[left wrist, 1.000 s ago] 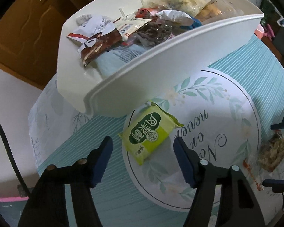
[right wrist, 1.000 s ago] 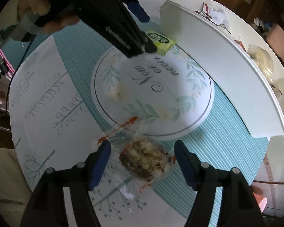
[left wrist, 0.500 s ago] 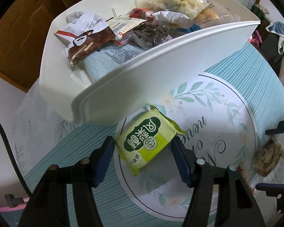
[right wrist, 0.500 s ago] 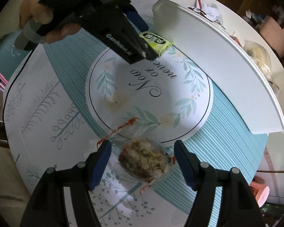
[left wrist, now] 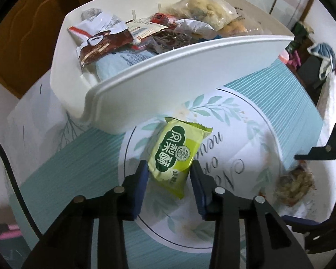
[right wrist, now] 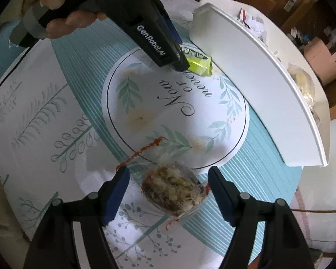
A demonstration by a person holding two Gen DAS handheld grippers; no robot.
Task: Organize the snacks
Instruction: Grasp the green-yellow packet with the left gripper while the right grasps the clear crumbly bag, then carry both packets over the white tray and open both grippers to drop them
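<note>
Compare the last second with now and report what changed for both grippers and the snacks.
The left gripper came down around the green snack packet; its jaws are closing, with the pads now at the packet's sides. The right gripper eased closer over the clear-wrapped snack, jaws wide and not touching. Both snacks lie where they were on the tablecloth; the white bin is unchanged.

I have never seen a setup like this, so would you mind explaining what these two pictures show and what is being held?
No robot here: a person holds handheld tongs in each hand, each with a camera looking along its fingers. One picture is from the left tongs, the other from the right tongs. On the mat stands a white bin full of snacks. The left tongs are closing around a green packet, pads at its sides. The right tongs stand open around a clear-wrapped cake, not yet gripping it. The hand holding the left tongs shows in the right view.
</note>
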